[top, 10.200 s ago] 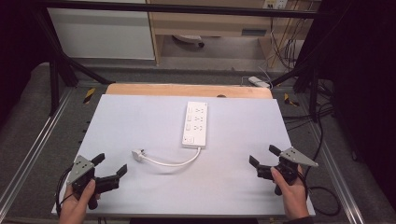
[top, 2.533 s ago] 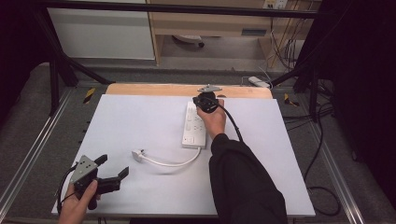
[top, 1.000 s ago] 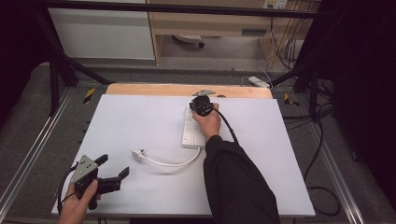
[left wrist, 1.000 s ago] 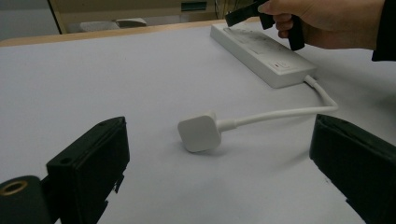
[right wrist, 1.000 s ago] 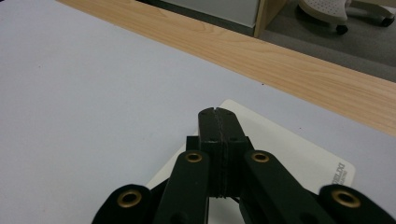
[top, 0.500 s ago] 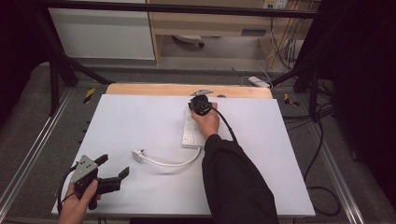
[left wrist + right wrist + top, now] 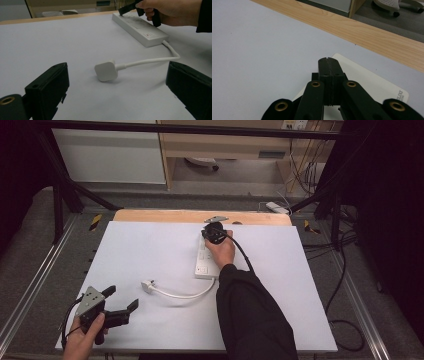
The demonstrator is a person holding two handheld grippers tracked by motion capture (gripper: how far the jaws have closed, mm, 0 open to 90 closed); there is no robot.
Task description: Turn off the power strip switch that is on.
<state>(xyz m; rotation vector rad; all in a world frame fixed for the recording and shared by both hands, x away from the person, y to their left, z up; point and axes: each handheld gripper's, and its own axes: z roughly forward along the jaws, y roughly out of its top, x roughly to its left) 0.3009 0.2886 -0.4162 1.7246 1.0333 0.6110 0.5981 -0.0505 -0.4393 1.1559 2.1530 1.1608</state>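
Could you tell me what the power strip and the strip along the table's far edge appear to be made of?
The power strip looks like white moulded plastic: smooth, faintly glossy, with rounded edges. The far edge strip looks like light wood or a wood-look laminate, judging by its lengthwise grain lines; which of the two cannot be told.

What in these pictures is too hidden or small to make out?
- Power strip: in the high view the right hand covers part of its top.
- Right gripper: its shut jaws hide the spot they press on the strip.
- Printing on the strip's corner in the right gripper view: cut off, too small to read.
- Plug: prongs face away, unseen.
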